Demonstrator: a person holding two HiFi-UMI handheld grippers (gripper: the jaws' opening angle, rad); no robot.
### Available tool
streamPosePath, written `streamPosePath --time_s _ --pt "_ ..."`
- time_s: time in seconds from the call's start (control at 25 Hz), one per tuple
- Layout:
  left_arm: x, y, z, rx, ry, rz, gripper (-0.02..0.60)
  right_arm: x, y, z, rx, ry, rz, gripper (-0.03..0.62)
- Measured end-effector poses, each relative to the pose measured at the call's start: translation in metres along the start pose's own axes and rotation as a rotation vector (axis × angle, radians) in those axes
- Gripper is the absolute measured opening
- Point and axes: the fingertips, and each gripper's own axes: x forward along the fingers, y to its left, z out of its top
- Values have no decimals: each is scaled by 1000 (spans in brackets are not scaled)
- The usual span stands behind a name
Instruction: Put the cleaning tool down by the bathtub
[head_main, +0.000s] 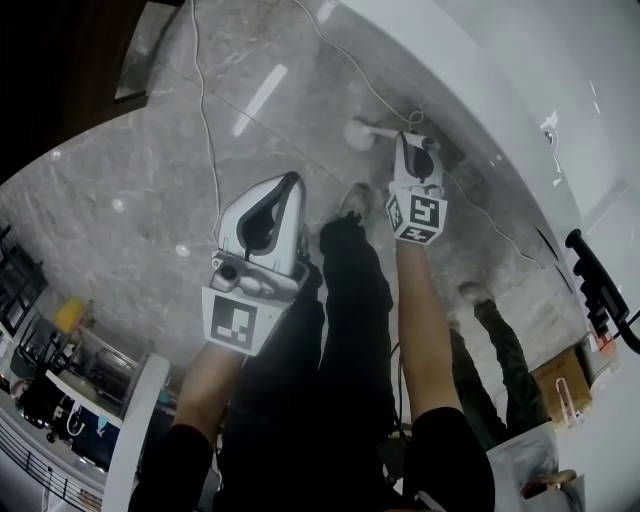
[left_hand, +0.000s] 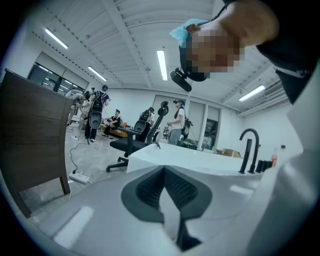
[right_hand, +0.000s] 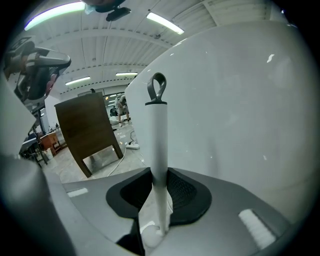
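Observation:
The cleaning tool is a white stick with a grey hanging loop (right_hand: 157, 90) and a round white head (head_main: 360, 135). In the head view it hangs just over the marble floor, close to the white bathtub (head_main: 500, 90). My right gripper (head_main: 412, 140) is shut on its handle (right_hand: 158, 135), which stands upright between the pads, with the tub wall (right_hand: 240, 100) right behind it. My left gripper (head_main: 292, 182) hovers further left. Its jaws (left_hand: 164, 172) are shut with nothing between them, pointing toward the tub rim (left_hand: 190, 160).
A black faucet (head_main: 595, 280) stands on the tub's edge. White cables (head_main: 205, 100) trail over the floor, one passing by the tool. A dark wooden panel (right_hand: 85, 130) stands on the far side, with a power strip (left_hand: 80, 176) beside it. A second person's legs (head_main: 490, 320) are to the right.

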Motion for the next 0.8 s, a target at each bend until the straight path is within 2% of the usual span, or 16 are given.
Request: streamPosePath --time_s 0.8 --pt "22 4 -7 -11 -11 16 7 30 -27 11 37 -27 -5 97"
